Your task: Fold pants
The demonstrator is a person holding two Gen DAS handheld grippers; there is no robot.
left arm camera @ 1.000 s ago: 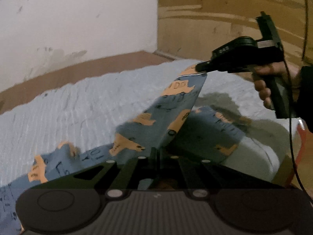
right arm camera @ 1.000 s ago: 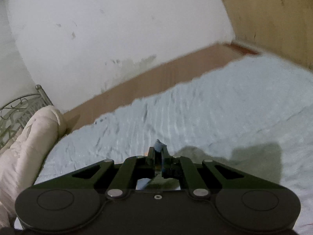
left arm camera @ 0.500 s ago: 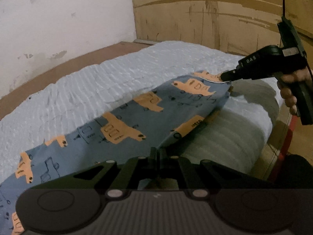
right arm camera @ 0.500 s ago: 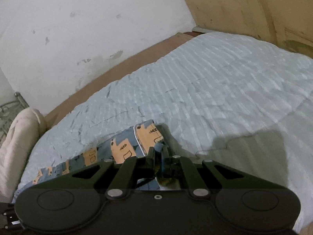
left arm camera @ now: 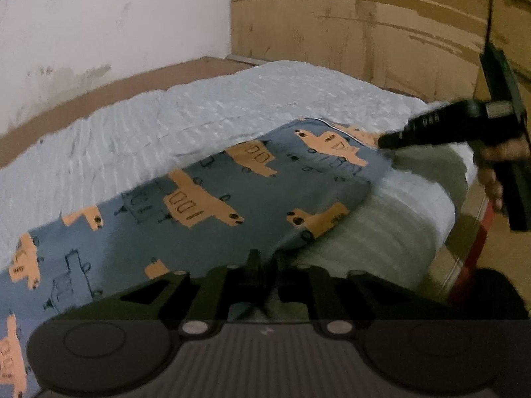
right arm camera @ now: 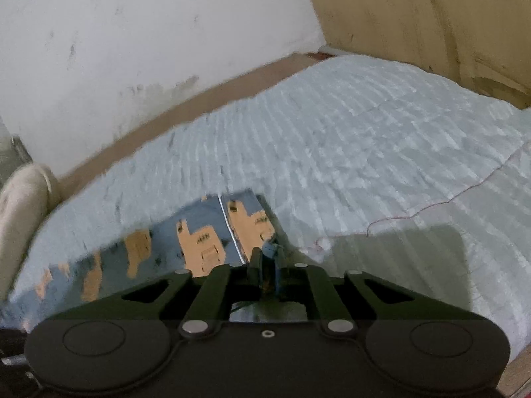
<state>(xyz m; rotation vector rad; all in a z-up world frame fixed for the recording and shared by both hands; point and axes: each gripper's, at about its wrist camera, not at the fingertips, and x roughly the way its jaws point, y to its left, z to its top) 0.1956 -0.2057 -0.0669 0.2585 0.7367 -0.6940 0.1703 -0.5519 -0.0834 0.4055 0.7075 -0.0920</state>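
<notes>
The blue pants (left arm camera: 212,199), printed with orange vehicles, lie folded flat across the pale blue bedspread (left arm camera: 166,122). My left gripper (left arm camera: 264,260) rests low at the near corner of the fold. Its jaws are opening, with the fabric edge still between the fingertips. In the left wrist view my right gripper (left arm camera: 385,141), held by a hand (left arm camera: 497,165), points at the far corner. In the right wrist view the right gripper (right arm camera: 268,256) is opening too, a bit of blue cloth still in the narrow gap, and the pants (right arm camera: 202,235) spread to its left.
The bed's edge (left arm camera: 441,219) drops off to the right, with a red bar (left arm camera: 474,248) below it. A wooden panel (left arm camera: 365,26) and a white wall (left arm camera: 99,16) bound the bed. A cream cushion (right arm camera: 20,205) lies at the left. A loose thread (right arm camera: 431,205) runs over the bedspread.
Both grippers came down and laid the lifted pants leg flat on the bed. The right gripper swung over to the far corner. Both pairs of jaws have parted from tightly shut.
</notes>
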